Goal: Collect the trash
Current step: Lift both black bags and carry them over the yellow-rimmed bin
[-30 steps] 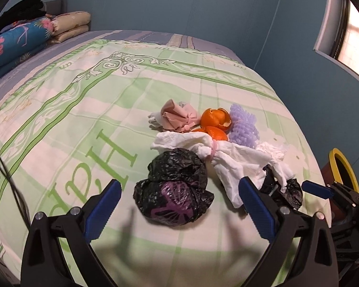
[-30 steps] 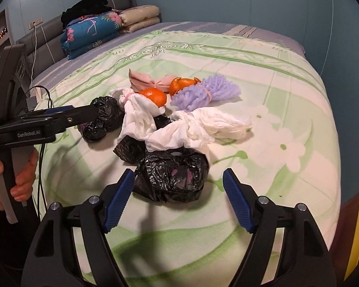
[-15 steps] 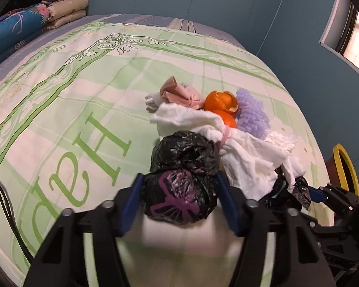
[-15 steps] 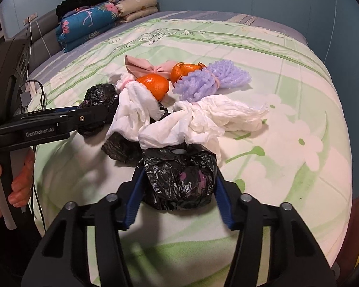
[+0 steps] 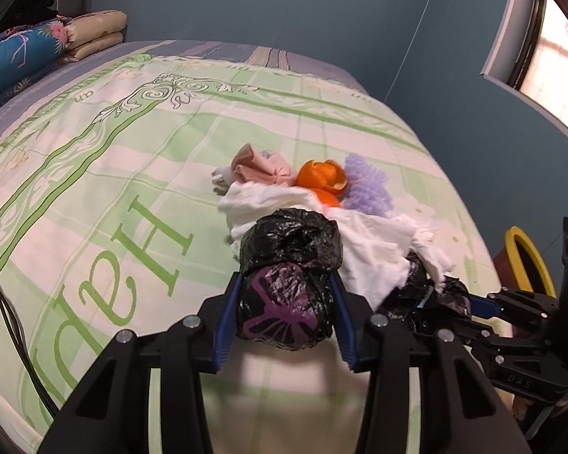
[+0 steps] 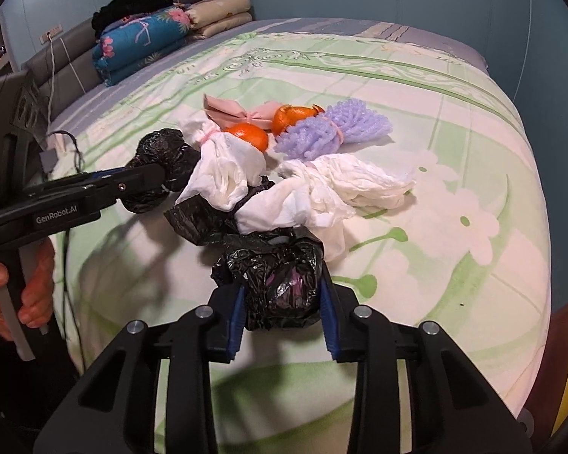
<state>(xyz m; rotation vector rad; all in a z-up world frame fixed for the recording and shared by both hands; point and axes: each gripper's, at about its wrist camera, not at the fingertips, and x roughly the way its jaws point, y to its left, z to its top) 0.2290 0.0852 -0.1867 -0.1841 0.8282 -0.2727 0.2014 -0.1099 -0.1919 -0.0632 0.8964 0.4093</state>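
A bed (image 5: 94,174) with a green-and-white patterned cover is filling this blue-walled room, with folded bedding (image 6: 144,43) stacked by the headboard and a yellow-rimmed bin (image 5: 530,261) standing off the bed's right side.

A small heap of trash is lying mid-bed. Counting left to right in the right wrist view: three black bag bundles, one at the left (image 6: 163,166), a flatter one in the middle (image 6: 198,219) and one nearest (image 6: 280,283); two white tissue wads (image 6: 227,174) (image 6: 340,193); one pink wrapper (image 6: 231,113); two orange peels (image 6: 248,135) (image 6: 295,115); one purple foam net (image 6: 333,128).

The left gripper (image 5: 286,317) is squeezing its blue pads against both sides of the black bundle with a purple print (image 5: 287,295), narrowed to that bundle's width. The right gripper (image 6: 282,304) is pinching the nearest black bundle the same way. A bare hand (image 6: 15,295) is gripping the left tool's handle.

A second ago both grippers were spread wide, short of their bundles; half a second ago they were already around them, and now they are clamping tighter.
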